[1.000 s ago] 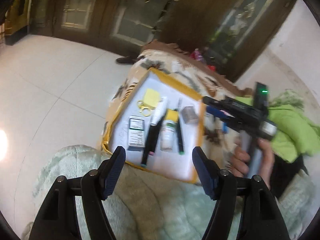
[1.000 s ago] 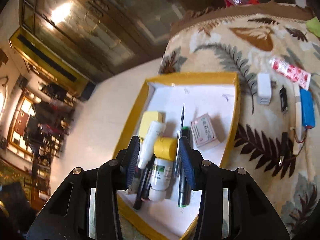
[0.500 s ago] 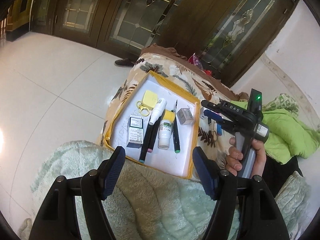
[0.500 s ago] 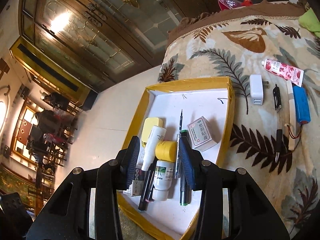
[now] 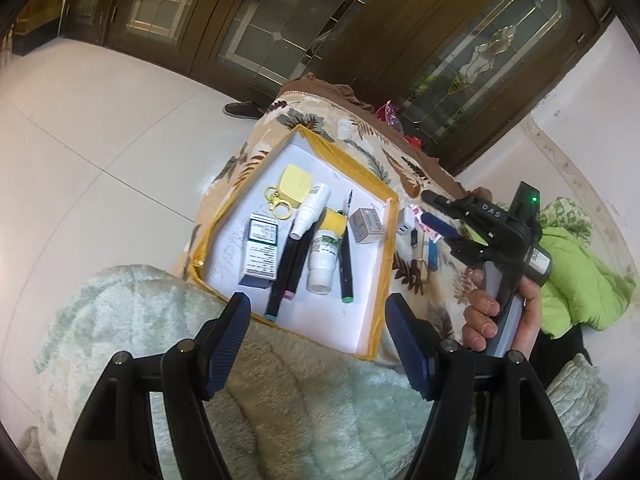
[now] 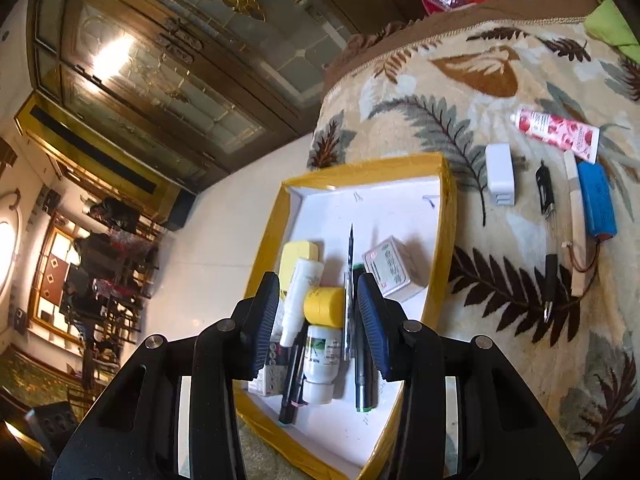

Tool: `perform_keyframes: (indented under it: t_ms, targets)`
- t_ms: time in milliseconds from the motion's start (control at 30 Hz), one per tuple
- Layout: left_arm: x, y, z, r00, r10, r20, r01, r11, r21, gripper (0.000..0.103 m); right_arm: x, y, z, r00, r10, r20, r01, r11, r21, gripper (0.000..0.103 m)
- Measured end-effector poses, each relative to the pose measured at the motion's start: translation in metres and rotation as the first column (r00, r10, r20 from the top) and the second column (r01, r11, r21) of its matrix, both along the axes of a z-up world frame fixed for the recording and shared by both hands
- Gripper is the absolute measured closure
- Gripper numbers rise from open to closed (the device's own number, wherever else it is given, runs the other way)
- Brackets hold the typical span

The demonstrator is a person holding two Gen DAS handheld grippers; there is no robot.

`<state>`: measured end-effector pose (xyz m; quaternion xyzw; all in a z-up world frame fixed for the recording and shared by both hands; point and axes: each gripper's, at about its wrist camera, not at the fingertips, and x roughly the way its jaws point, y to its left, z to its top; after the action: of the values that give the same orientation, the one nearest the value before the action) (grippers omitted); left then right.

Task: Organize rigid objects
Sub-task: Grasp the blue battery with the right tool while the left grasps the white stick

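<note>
A white tray with a yellow rim [image 5: 390, 216] lies on a leaf-patterned cloth. It holds a white bottle with a yellow cap [image 6: 320, 344], black markers [image 5: 286, 268], a thin pen, a small box [image 6: 390, 268], a medicine carton [image 5: 262, 248] and a yellow key tag [image 5: 295, 184]. On the cloth beside the tray lie a white charger [image 6: 499, 178], a pink tube [image 6: 558, 132], a blue battery [image 6: 596, 204] and a black pen [image 6: 550, 240]. My left gripper [image 5: 317, 304] is open and empty, short of the tray's near edge. My right gripper [image 6: 318, 284], held in a hand, hangs open and empty above the bottle.
A pale green fluffy blanket [image 5: 280, 400] lies under my left gripper. A lime green garment [image 5: 580, 272] is at the right. White tiled floor [image 5: 100, 160] lies left of the table, with dark glazed doors [image 5: 280, 20] behind and a shoe [image 5: 240, 110] by them.
The right gripper has drifted sideways, so the loose items on the cloth sit further into its picture. The left gripper has sunk a little. Neither pair of jaws has changed width.
</note>
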<state>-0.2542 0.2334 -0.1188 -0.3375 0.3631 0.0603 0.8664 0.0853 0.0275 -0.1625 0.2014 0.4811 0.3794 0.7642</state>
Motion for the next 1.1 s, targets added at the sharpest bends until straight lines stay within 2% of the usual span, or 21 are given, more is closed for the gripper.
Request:
perform_keyframes:
  t_ms: [100,200,267,367,433,500,633,833,933,1033,1100]
  targets:
    - [0.015,-0.004,-0.004,1.000,-0.013,0.001,0.013,1.000,-0.020,0.031,0.016,-0.020,0.008,0.995,-0.093,0.018,0.093,0.996,-0.005,0.062]
    - [0.036,-0.013,-0.005,0.999,-0.054,-0.003,0.054,0.998,-0.025,0.031,0.041,-0.059,0.011,0.967,-0.253,-0.006,0.253,0.967,-0.008,0.062]
    - [0.051,-0.023,-0.006,0.996,-0.090,-0.003,0.090,0.996,-0.017,0.031,0.048,-0.080,0.007,0.950,-0.310,-0.022,0.310,0.951,-0.015,0.062]
    - [0.073,-0.035,-0.011,0.992,-0.125,-0.008,0.125,0.992,-0.021,0.031,0.060,-0.113,-0.016,0.913,-0.388,-0.126,0.389,0.921,-0.019,0.062]
    - [0.092,-0.045,-0.016,0.988,-0.154,-0.015,0.153,0.988,-0.031,0.031,0.067,-0.129,-0.033,0.880,-0.429,-0.204,0.426,0.903,-0.064,0.062]
    - [0.111,-0.057,-0.020,0.983,-0.183,-0.023,0.182,0.983,-0.037,0.031,0.069,-0.140,-0.044,0.855,-0.464,-0.231,0.450,0.886,-0.114,0.062]
    - [0.137,-0.077,-0.024,0.972,-0.234,-0.025,0.234,0.972,-0.027,0.031,0.082,-0.157,-0.059,0.838,-0.487,-0.246,0.461,0.873,-0.157,0.062]
    - [0.153,-0.091,-0.030,0.963,-0.266,-0.035,0.265,0.964,-0.031,0.031,0.097,-0.144,-0.074,0.865,-0.440,-0.240,0.394,0.893,-0.219,0.062]
    - [0.154,-0.093,-0.031,0.962,-0.272,-0.041,0.271,0.962,-0.028,0.031,0.109,-0.142,-0.078,0.859,-0.475,-0.190,0.408,0.861,-0.305,0.062]
    - [0.158,-0.094,-0.030,0.960,-0.277,-0.049,0.275,0.961,-0.036,0.031,0.115,-0.137,-0.093,0.864,-0.454,-0.219,0.357,0.858,-0.369,0.062]
    - [0.163,-0.095,-0.029,0.959,-0.277,-0.055,0.276,0.961,-0.033,0.031,0.118,-0.133,-0.103,0.865,-0.437,-0.248,0.336,0.870,-0.361,0.062]
